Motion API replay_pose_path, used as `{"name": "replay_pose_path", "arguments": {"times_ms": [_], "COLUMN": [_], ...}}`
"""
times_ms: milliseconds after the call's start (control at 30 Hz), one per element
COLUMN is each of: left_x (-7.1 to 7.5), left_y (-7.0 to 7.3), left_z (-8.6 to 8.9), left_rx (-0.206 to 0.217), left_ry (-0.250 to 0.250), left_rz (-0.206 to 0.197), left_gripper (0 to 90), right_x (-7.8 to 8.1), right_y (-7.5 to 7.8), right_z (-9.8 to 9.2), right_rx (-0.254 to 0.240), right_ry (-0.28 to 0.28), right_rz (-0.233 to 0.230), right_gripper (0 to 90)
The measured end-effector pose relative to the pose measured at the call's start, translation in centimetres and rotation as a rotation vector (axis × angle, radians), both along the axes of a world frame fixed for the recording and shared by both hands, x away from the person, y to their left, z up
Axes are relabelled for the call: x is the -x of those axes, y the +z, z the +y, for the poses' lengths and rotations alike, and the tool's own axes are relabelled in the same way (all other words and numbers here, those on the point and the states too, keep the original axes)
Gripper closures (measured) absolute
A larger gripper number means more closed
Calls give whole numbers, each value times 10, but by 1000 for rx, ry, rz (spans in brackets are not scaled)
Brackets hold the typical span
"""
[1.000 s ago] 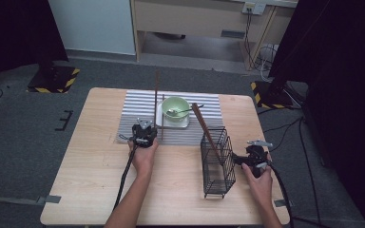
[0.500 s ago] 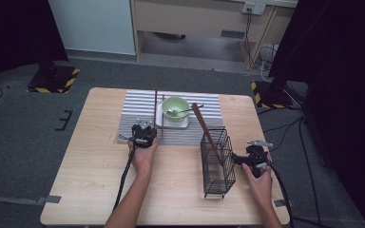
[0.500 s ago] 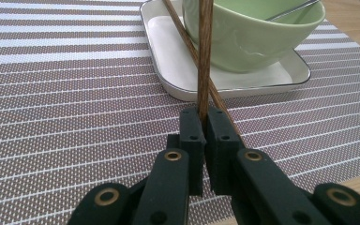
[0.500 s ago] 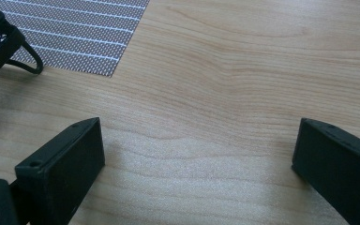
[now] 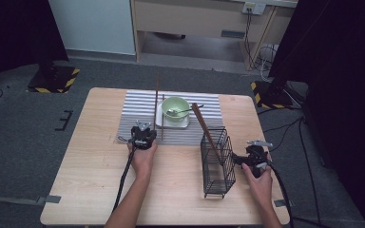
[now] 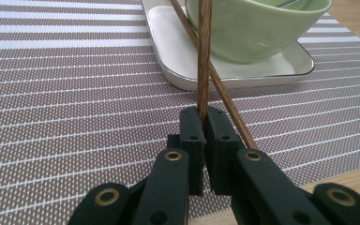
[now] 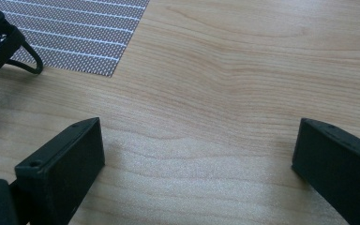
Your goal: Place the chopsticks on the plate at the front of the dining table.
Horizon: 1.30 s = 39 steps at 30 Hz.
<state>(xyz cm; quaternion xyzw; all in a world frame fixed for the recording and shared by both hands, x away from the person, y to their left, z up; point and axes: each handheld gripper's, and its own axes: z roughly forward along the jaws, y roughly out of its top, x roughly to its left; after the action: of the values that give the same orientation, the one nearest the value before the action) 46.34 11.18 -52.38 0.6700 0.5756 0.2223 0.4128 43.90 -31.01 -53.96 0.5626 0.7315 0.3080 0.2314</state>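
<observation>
High view. Worktop of pale wood carrying a striped placemat. On the mat: a white tray with a green bowl on it and a spoon resting in the bowl. The left gripper sits at the mat's near edge, just left of the tray, with a dark wooden chopstick rising from it; the stick's long axis runs away from the person toward the mat's far edge. A second chopstick lies flat just beside it along the tray's left edge. A black wire basket stands on the bare wood to the right, with another long brown stick leaning out of it. The right gripper hangs just right of the basket, well apart from the chopsticks; the left hand is by far the nearer to them.

Left gripper view. The jaws are clamped on the near end of the held chopstick, which stands straight out ahead and passes in front of the bowl. The second chopstick crosses under it at a slant, its near end by the right jaw, apparently untouched. This crossing and the grip itself are too small to read from above.

Right gripper view. The jaws stand wide apart with nothing between them, over bare wood. A foot of the basket and a corner of the mat show at upper left, so the basket lies off to that side of the jaws rather than ahead.
</observation>
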Motion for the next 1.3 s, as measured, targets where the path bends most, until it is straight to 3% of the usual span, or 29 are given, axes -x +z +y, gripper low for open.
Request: {"name": "replay_pose_path", "arguments": {"times_ms": [900, 1300], "left_x": [0, 3], "left_y": [-1, 6], "left_z": [3, 0], "left_rx": [10, -13], "left_ry": [21, 13], "left_rz": [-2, -18], "left_gripper": [857, 858], "right_x": [0, 0], "right_y": [0, 0], "right_z": [0, 0], "right_rx": [0, 0], "right_ry": [0, 0], "right_rz": [0, 0], "right_gripper": [25, 25]}}
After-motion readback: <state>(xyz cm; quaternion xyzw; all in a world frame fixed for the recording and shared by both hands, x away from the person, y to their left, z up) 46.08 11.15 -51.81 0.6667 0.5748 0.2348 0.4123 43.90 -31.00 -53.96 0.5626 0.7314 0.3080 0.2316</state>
